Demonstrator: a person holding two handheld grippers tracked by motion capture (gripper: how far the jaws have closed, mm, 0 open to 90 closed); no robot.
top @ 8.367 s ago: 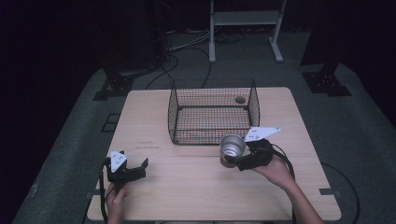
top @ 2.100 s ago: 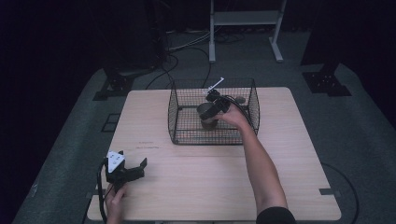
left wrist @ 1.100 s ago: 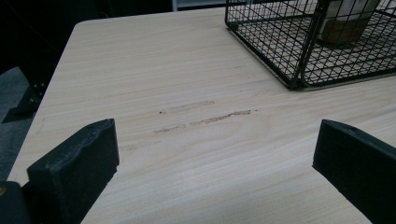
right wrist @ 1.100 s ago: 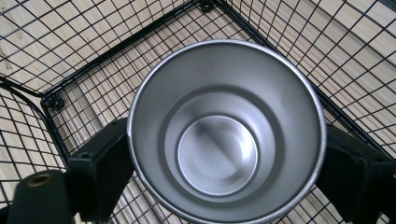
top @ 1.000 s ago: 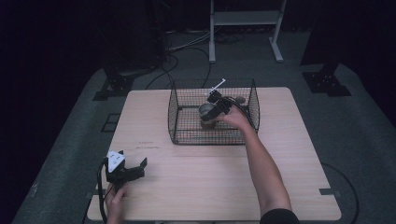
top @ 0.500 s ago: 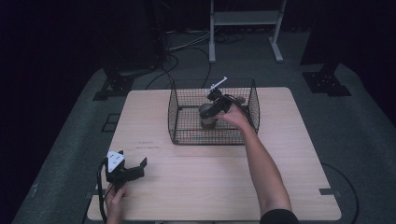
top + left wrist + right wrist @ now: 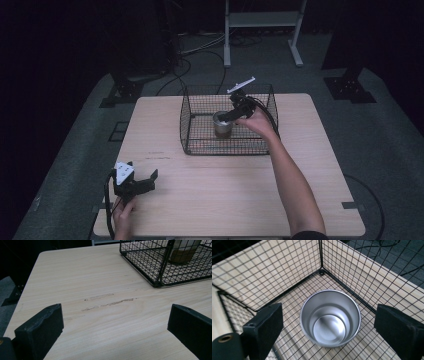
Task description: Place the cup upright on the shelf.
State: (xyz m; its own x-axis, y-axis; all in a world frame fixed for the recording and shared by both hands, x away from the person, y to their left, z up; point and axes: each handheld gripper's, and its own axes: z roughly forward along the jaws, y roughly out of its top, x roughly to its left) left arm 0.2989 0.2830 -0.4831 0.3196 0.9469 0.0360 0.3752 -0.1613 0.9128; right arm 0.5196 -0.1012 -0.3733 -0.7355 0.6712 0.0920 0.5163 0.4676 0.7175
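Wooden table: wire basket holds upright cup.

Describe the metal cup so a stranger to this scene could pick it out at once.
On the pale wooden table stands a black wire-mesh basket, open at the top, toward the far edge. Inside it, upright on the mesh floor, is the round silver metal cup, empty, mouth up. It is the one shiny thing in the basket, directly below the open right gripper.
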